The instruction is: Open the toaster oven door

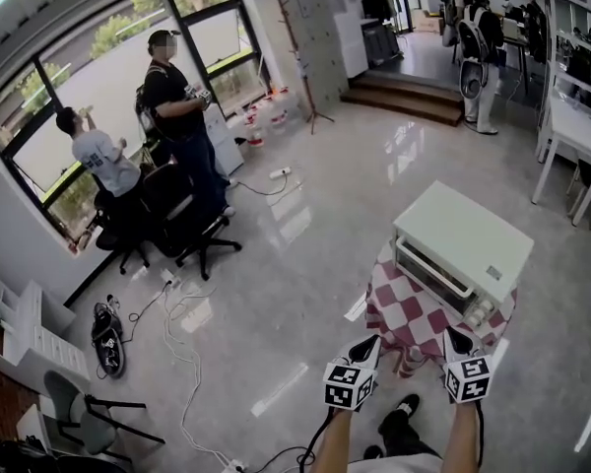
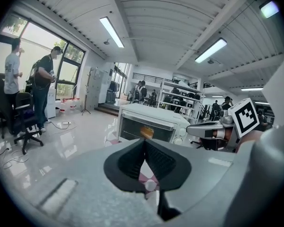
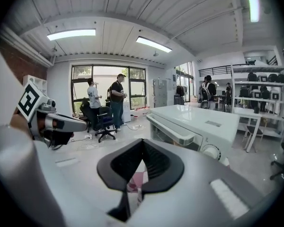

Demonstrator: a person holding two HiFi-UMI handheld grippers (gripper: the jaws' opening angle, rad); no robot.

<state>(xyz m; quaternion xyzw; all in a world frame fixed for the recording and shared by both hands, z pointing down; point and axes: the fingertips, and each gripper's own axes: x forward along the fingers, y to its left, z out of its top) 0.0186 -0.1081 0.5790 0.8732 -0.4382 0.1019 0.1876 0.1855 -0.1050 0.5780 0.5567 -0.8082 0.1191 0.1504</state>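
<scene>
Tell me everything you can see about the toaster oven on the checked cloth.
The toaster oven is a cream-white box that looks like painted metal, standing upright on a red-and-white checked cloth. Its glass door is shut, with a bar handle along the top edge and round knobs to the door's right. An orange thing shows behind the glass. Nothing but the cloth touches it.
</scene>
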